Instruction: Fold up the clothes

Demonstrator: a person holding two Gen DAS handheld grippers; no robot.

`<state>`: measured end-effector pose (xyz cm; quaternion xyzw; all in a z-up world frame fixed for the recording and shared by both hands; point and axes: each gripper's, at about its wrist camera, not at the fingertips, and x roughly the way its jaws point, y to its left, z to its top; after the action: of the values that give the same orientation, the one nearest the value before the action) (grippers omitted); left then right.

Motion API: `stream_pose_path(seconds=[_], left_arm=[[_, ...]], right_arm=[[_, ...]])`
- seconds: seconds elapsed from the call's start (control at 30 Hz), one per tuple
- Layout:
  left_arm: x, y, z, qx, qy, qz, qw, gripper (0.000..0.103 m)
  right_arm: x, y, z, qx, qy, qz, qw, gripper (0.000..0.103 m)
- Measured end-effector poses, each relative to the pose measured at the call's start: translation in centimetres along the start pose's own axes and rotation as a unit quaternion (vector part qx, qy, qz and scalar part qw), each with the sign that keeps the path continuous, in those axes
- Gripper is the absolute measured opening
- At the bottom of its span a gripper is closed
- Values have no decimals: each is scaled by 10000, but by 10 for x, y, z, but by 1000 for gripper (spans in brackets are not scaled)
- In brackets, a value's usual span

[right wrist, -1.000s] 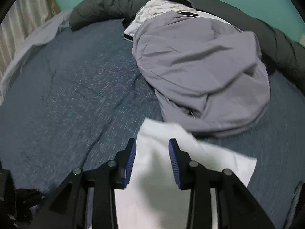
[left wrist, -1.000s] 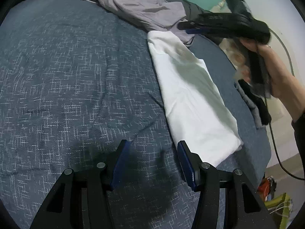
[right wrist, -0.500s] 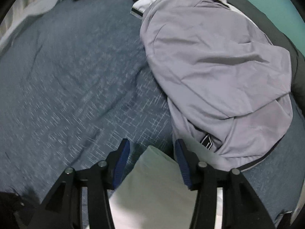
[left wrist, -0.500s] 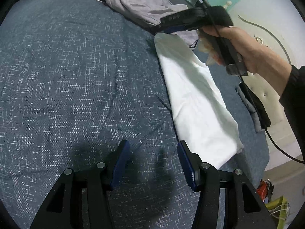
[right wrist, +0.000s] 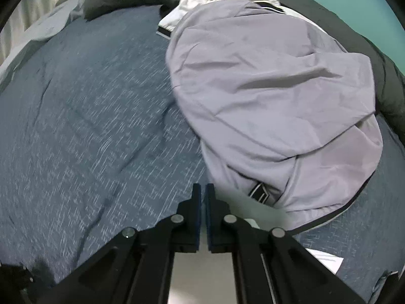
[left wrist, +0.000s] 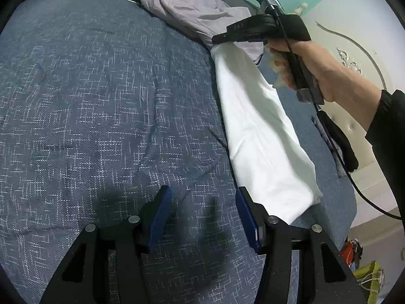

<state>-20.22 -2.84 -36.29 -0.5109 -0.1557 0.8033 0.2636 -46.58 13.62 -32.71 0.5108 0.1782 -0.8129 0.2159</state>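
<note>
A blue quilt with a white crosshatch print covers the bed and fills most of both views. A grey jacket lies crumpled at its far side, against a dark bolster. A white shirt, folded into a long strip, lies on the quilt along the bed's right side, its far end touching the jacket. The right gripper points down at that far end; its jaws have just been closing and now stand together, with white cloth showing beneath them, though whether they pinch it I cannot tell. A hand holds its handle. The left gripper hangs over bare quilt just beside the shirt's near end, jaws half apart, holding nothing.
</note>
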Motion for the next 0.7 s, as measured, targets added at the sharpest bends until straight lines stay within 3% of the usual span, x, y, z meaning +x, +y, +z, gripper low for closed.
stream_pose_path(seconds=[0.2, 0.4, 0.7], left_arm=[[6, -1, 0, -7, 36, -8, 10000, 57], [7, -1, 3, -24, 45, -40, 10000, 57], [11, -14, 6, 46, 26, -123, 9999, 57]], right_arm=[[4, 0, 2, -19, -117, -332, 9994, 3], [-42, -37, -5, 621, -817, -387, 9940, 4], [-105, -92, -94, 1502, -1021, -74, 9833, 5]])
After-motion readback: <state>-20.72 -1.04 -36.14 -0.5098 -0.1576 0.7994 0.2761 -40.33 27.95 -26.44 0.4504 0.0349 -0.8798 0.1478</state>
